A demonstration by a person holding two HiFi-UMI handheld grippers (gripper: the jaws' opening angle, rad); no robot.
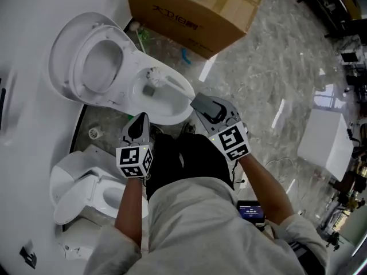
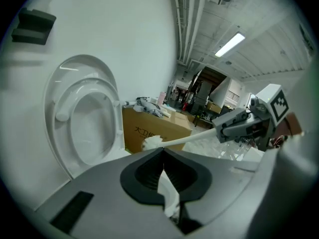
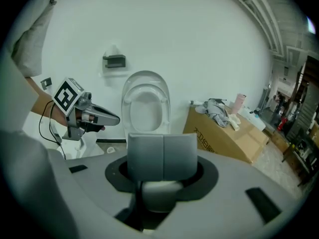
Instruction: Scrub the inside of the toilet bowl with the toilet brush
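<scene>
seemingly mid-scrub: the left gripper hangs idle by the rim, jaws pressed together. the toilet brush has its head down inside the toilet bowl, with the right gripper clamping its handle. how much is already scrubbed doesn't show.

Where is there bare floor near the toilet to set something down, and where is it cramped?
Open marble floor lies right of the toilet bowl, between the cardboard box and the white panel. Crowded: in front of the bowl, where the person stands, and left toward the second toilet.
</scene>
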